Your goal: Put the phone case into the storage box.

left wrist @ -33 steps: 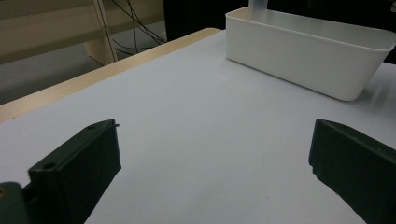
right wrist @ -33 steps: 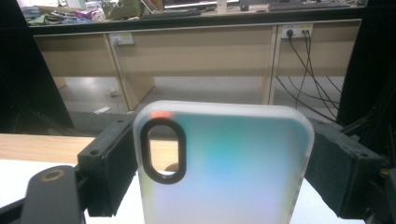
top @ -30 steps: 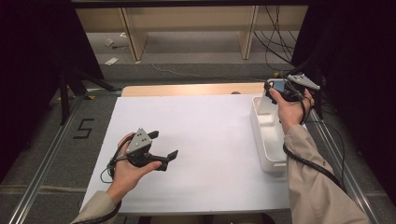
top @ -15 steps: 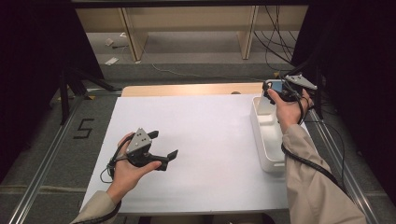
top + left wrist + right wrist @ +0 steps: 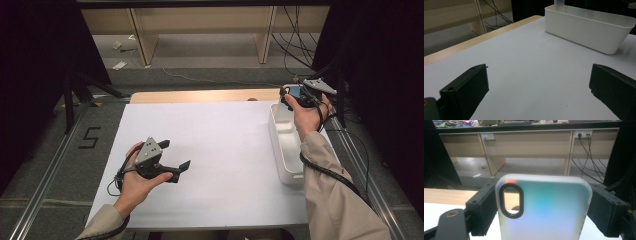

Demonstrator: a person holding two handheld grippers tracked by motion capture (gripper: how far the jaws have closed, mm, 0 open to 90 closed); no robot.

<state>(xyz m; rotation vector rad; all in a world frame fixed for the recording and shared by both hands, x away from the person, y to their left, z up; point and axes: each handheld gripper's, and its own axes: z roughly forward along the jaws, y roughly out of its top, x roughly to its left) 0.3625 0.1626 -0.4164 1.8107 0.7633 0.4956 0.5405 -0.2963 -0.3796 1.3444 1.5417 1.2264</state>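
A frosted translucent phone case (image 5: 549, 212) with an oval camera cutout stands upright between the two black jaws of my right gripper (image 5: 544, 197), which press on its side edges. From above, the right gripper (image 5: 296, 98) hovers over the far end of a white plastic bin (image 5: 286, 150), and a bit of bluish case (image 5: 295, 90) shows in it. My left gripper (image 5: 176, 154) is held low over the white table top (image 5: 215, 125) at the near left, pointing right, its jaws wide apart with nothing between them (image 5: 536, 82). The bin (image 5: 586, 27) lies ahead of it.
The white sheet covers most of the wooden table (image 5: 200, 96), whose bare far edge shows. Beyond the table are wooden desk legs (image 5: 140, 35) and floor cables (image 5: 295, 45). Dark drapes flank both sides. A "5" is marked on the floor (image 5: 90, 137) at the left.
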